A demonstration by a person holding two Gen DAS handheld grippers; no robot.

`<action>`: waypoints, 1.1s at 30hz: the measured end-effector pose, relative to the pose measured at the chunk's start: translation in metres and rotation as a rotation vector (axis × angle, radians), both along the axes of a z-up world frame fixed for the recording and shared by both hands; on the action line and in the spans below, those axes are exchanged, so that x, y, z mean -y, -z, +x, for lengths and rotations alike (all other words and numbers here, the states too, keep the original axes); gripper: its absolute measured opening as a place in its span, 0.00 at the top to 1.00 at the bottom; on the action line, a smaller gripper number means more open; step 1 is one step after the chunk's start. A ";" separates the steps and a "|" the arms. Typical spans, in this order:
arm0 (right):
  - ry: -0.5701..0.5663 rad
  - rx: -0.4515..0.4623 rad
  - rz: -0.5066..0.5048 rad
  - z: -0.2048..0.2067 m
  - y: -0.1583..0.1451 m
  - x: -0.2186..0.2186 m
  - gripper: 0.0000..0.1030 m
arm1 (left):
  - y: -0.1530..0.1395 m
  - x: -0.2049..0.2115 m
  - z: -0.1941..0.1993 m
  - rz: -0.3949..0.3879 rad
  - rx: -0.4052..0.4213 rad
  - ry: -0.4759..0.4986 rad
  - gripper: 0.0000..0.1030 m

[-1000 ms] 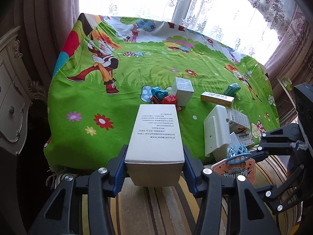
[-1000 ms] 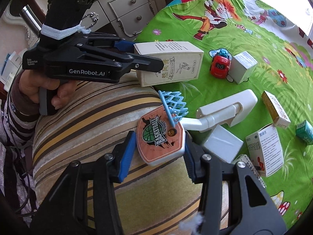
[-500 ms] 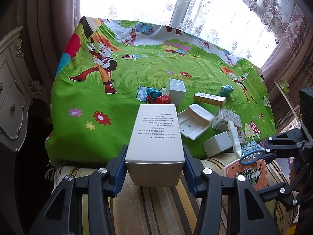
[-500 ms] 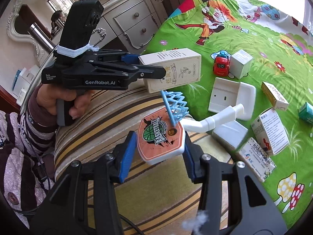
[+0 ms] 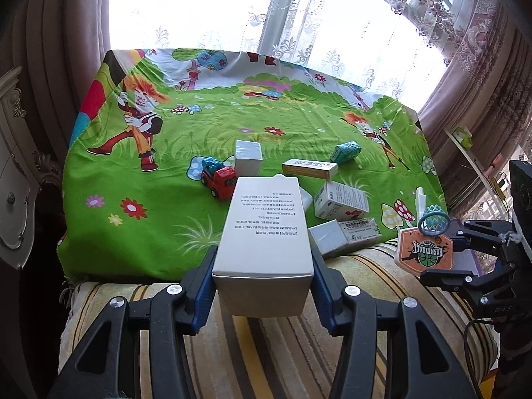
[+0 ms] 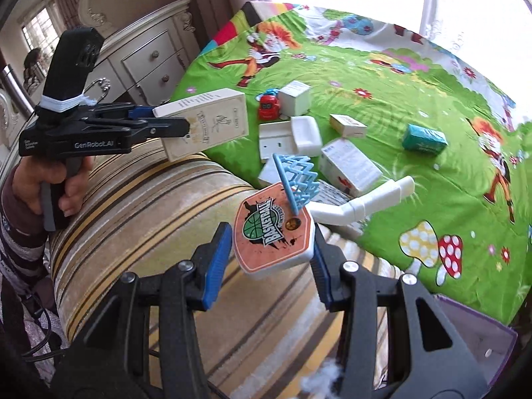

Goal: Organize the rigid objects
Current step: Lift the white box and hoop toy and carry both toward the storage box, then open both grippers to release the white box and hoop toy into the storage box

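- Left claw (image 5: 262,286) pinches a tall white box (image 5: 266,229) by its sides, above the striped cushion (image 5: 266,349).
- Right claw (image 6: 269,259) pinches a toy hoop board (image 6: 274,231) that says "BASKETBALL", also above that cushion.
- Both look stiff and light. The blue net (image 6: 297,179) looks easy to snap.
- "GenRobot.AI" is written on the left claw.

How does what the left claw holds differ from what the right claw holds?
The tall white carton in the left claw is a plain printed box. The toy basketball hoop in the right claw is an orange backboard with a blue net and a white arm. The carton sits square; the hoop sits tilted. Both are gripped off the cloth.
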State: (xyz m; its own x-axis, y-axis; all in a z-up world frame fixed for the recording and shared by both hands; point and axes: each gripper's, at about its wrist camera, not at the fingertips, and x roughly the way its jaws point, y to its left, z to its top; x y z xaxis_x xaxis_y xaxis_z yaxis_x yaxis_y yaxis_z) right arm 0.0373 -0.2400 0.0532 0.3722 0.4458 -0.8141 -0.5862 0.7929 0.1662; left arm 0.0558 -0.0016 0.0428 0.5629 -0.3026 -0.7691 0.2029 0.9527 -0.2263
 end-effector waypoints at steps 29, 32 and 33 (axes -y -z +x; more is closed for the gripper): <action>0.683 0.043 -0.114 -0.118 0.012 0.251 0.51 | -0.016 0.240 -0.063 0.004 -0.015 0.516 0.50; 0.723 0.035 -0.109 -0.126 0.017 0.266 0.51 | -0.017 0.262 -0.073 0.009 -0.016 0.567 0.50; 0.736 0.033 -0.109 -0.129 0.018 0.270 0.51 | -0.018 0.269 -0.077 0.009 -0.017 0.585 0.50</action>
State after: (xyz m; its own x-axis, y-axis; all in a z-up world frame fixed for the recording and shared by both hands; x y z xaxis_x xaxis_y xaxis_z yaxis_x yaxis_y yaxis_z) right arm -0.0918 -0.5099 0.0352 0.5682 -0.0108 -0.8228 0.0992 0.9935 0.0554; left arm -0.0209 -0.2707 0.0604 0.2920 -0.5525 -0.7807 0.6919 0.6856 -0.2264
